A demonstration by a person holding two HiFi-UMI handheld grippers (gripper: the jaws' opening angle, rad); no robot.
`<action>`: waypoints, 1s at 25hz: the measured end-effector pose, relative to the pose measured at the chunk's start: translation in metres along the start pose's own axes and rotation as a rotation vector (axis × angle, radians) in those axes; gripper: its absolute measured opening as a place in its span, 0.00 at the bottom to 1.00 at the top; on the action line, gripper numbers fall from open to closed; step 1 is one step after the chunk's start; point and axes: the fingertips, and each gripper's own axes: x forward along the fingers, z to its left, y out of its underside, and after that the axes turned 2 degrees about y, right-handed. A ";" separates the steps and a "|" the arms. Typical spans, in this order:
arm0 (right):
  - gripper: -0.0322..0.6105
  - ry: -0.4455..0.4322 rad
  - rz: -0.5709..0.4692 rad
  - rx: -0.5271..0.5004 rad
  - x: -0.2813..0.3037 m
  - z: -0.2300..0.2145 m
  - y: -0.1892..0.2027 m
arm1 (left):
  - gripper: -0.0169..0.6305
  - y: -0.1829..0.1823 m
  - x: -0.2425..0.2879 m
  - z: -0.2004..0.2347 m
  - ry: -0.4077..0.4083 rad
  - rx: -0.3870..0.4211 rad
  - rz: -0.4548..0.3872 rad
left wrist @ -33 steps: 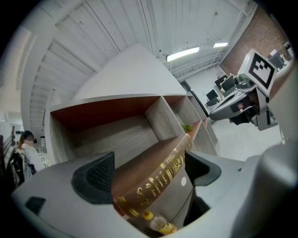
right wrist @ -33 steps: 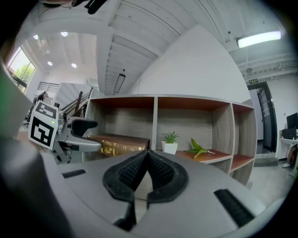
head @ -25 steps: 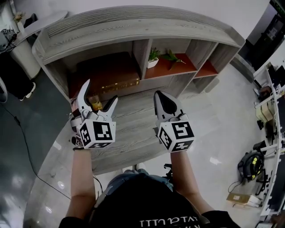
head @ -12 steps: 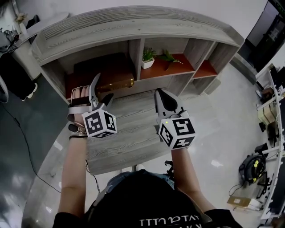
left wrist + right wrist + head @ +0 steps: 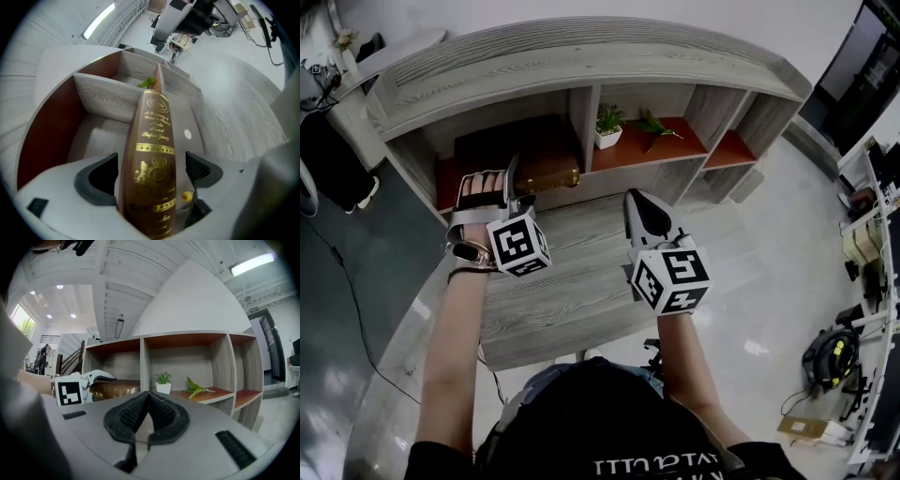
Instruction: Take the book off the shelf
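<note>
A brown book (image 5: 551, 174) with gold lettering lies flat in the left compartment of the grey wooden shelf (image 5: 581, 56), spine outward. My left gripper (image 5: 512, 185), rolled onto its side, reaches into that compartment. In the left gripper view the book (image 5: 152, 140) fills the gap between the jaws of the left gripper (image 5: 151, 171). The jaws stand wide on either side of it and the pads do not visibly press. My right gripper (image 5: 645, 202) hovers in front of the shelf, shut and empty; its closed pads (image 5: 161, 411) show in the right gripper view, which also shows the book (image 5: 117, 390).
A small potted plant (image 5: 602, 127) and a loose green sprig (image 5: 661, 122) sit in the middle compartment on an orange floor. A grey wooden platform (image 5: 572, 281) lies below the grippers. Shiny floor surrounds the unit, with equipment at the far right.
My left gripper has moved forward and down into the left compartment and rolled onto its side, so the book now sits between its jaws. The right gripper has stayed put.
</note>
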 end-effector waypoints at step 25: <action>0.06 0.002 0.034 0.085 -0.013 0.008 0.016 | 0.47 0.005 -0.012 0.006 -0.180 0.140 0.052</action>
